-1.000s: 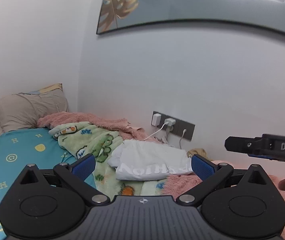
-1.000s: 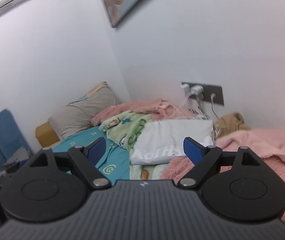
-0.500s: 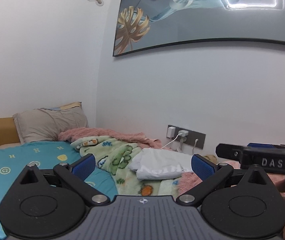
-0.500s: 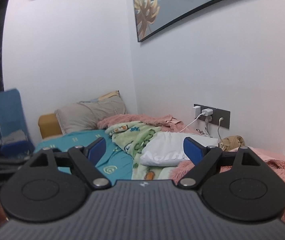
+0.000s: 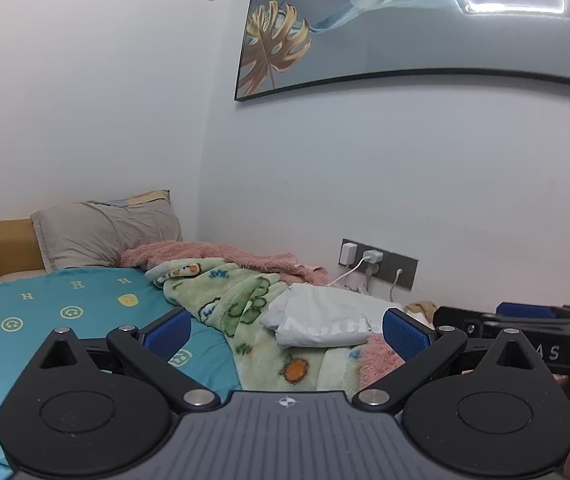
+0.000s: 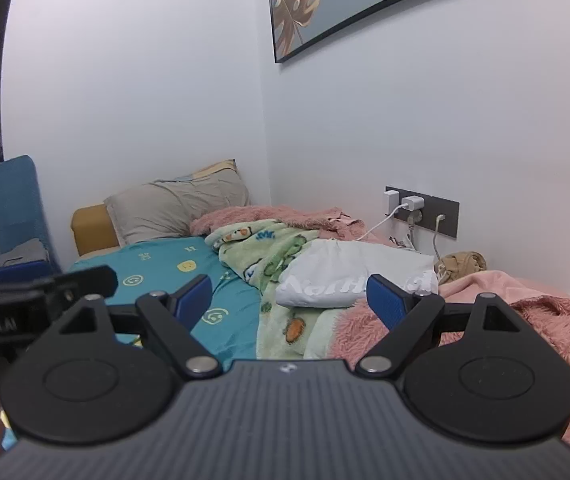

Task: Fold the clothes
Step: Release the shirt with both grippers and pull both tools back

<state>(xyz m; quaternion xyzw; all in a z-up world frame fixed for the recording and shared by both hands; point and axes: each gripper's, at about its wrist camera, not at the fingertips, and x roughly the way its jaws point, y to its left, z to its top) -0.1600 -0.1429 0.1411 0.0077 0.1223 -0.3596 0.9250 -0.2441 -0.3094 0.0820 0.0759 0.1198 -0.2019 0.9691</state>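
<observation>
left tool: left tool [image 5: 283, 329] has its jaws spread wide, nothing between them, held level above the near edge of the bed [image 5: 65, 308].
right tool: right tool [image 6: 289, 294] also gaping and empty, beside the left one, aimed the same way.
shirt: white shirt [image 5: 327, 318] already a neat folded rectangle with grey lettering, lying on the green cartoon blanket [image 5: 241, 300], touching the pink fuzzy blanket [image 6: 485, 308], near the wall sockets [image 6: 421, 210].
why: both tools apart from the shirt and empty, so the fold looks done; they are likely parked clear of the cloth so nothing snags.
change: a second ago the shirt filled more of both views; now it sits smaller and further off, with more wall and the picture [image 5: 405, 24] showing, so both tools have pulled back and up. Shirt itself has not moved.
</observation>
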